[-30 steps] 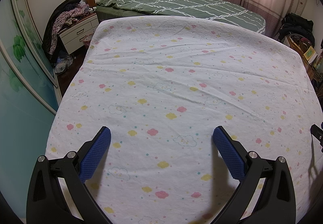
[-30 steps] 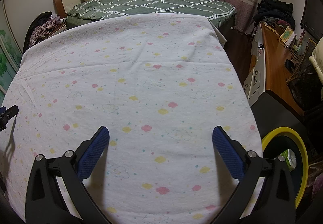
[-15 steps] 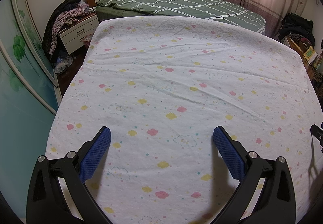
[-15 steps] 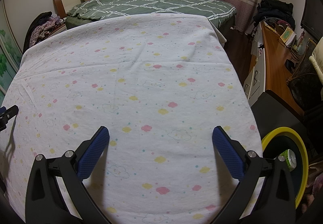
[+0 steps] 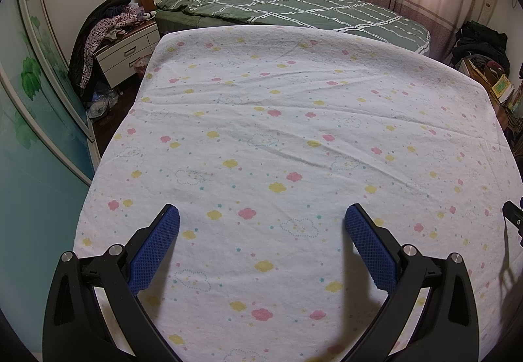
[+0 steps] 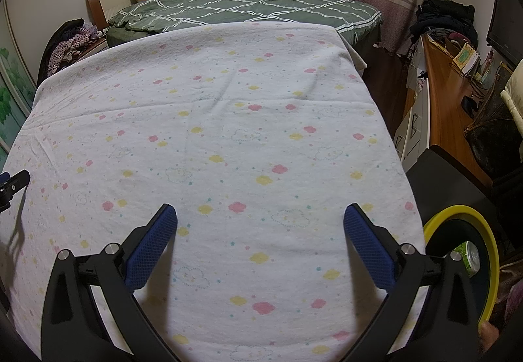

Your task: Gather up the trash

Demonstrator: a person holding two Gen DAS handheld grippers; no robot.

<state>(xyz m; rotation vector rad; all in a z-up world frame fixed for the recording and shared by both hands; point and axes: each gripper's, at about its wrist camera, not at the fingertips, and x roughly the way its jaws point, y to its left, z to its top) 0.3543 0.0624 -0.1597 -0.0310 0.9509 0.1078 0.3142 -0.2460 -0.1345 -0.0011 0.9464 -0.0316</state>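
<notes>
A green drink can (image 6: 468, 259) lies inside a yellow-rimmed bin (image 6: 490, 267), which sits low and just off the right jaw of the right gripper (image 6: 260, 221), below the edge of the tabletop. It is the only piece of trash in view, and it is already in the bin. The tabletop is covered by a white cloth (image 6: 228, 133) printed with small pink and yellow clouds, and between and ahead of both sets of jaws the cloth lies bare, with only soft creases. The right gripper hangs over the cloth with its blue-padded jaws spread wide and nothing between them. The left gripper (image 5: 261, 220) hangs likewise, jaws released and empty. Beyond the jaws, past the far edge of the cloth, is a bed with a green checked quilt (image 5: 287, 6); far off the left jaw stands a nightstand (image 5: 126, 53) heaped with clothes. The task looks nearly or wholly done. The likely risks: a jaw dropping too low could snag the loose cloth and drag it off, or a sweep to the right could knock the bin over and spill the can.
</notes>
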